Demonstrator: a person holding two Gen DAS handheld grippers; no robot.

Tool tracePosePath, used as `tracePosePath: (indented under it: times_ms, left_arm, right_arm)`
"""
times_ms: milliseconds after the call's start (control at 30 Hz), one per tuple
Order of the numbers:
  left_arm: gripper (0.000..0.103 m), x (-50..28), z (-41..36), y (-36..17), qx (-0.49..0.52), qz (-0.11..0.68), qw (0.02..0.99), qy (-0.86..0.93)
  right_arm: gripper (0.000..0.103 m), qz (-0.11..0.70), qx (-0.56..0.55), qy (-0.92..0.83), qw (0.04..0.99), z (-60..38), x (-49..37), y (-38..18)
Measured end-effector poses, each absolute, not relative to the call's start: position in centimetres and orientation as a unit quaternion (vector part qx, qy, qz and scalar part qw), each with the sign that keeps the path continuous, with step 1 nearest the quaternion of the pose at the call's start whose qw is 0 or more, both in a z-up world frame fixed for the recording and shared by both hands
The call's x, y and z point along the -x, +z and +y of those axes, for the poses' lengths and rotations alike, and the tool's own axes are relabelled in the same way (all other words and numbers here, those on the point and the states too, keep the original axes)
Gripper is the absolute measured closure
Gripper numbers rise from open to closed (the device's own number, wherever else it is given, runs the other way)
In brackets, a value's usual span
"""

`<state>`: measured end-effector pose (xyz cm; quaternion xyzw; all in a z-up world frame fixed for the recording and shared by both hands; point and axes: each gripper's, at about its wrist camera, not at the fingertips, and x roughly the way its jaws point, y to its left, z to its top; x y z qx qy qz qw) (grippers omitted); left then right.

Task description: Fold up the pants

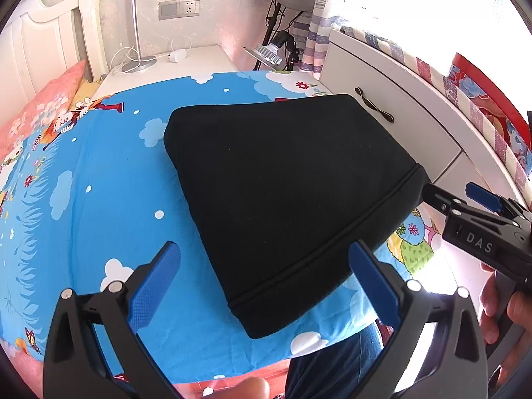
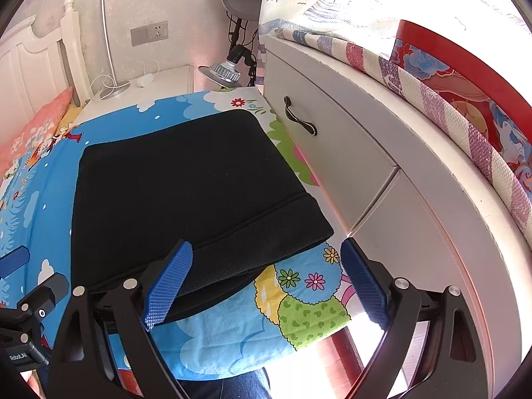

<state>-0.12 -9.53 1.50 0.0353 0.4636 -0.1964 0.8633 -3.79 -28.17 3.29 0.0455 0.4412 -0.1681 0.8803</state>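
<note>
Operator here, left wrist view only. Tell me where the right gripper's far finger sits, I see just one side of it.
Observer: The right gripper is open; its right finger hangs over the cartoon bedsheet, clear of the black pants.
Operator: Report the other finger.
Observer: Its left finger sits over the pants' near hem; contact can't be judged.
Operator: Say what lies right of the bed.
Observer: A white drawer unit stands close beside the bed, topped with striped cloth.
</note>
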Motion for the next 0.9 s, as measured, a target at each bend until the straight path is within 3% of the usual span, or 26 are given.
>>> tracePosePath:
  times_ms: [900]
  left_arm:
    - [0.002, -0.16, -10.44, 1.74, -0.035, 0.459, 0.864, -0.207]
  right_arm:
    - [0.016, 0.441, -0.049, -0.167, 0.881, -28.20, 4.13, 3.11]
